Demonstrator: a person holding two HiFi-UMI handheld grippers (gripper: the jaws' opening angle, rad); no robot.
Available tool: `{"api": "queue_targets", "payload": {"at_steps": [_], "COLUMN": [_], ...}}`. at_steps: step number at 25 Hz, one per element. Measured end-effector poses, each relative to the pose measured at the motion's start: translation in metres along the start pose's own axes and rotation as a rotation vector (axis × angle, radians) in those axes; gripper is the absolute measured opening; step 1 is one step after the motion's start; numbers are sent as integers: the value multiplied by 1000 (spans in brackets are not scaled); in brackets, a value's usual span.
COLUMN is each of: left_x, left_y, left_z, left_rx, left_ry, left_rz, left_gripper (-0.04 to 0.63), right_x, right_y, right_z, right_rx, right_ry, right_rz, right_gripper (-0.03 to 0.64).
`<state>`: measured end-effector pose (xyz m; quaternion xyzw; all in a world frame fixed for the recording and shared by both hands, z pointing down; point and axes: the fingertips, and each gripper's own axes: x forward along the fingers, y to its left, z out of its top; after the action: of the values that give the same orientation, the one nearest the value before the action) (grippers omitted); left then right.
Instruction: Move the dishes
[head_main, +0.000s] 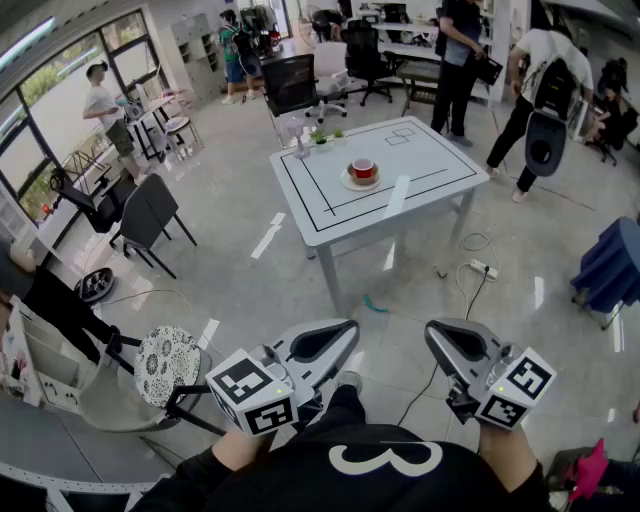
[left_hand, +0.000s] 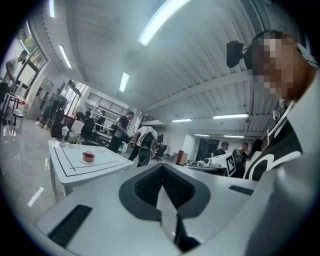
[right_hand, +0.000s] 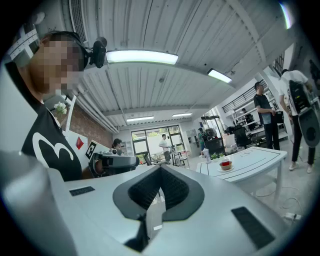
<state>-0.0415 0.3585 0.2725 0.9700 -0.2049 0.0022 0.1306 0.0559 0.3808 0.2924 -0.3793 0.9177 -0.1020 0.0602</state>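
Jaws together, pointing level: left tool (head_main: 345, 331), right tool (head_main: 435, 334).

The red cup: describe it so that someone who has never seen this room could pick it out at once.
Find the white table marked with black lines in the middle of the room. Near its centre a pale saucer carries the red cup. It is the only red thing there; the small green plants stand apart at a far corner.
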Motion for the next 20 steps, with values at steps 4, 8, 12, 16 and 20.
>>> {"api": "queue_targets", "payload": {"at_steps": [4, 8, 12, 16, 20], "left_x": [-2, -4, -2, -3, -4], "left_y": [0, -3, -2, 0, 2], "left_z": [-1, -2, -3, -2, 0], "left_rx": [0, 0, -3, -3, 0], "left_ry": [-3, -5, -6, -7, -13], "left_rz": [2, 0, 3, 11, 19], "left_gripper": [2, 2, 2, 2, 2], "right_x": [1, 0, -1, 0, 1], "right_y": [3, 7, -1, -7, -10], "right_z": [0, 0, -2, -1, 1], "right_rx": [-5, -13, 8, 24, 11], "right_ry": [1, 3, 13, 5, 10], "right_rz": [9, 10, -11, -33, -40], "right_gripper": [8, 8, 9, 9, 10]}}
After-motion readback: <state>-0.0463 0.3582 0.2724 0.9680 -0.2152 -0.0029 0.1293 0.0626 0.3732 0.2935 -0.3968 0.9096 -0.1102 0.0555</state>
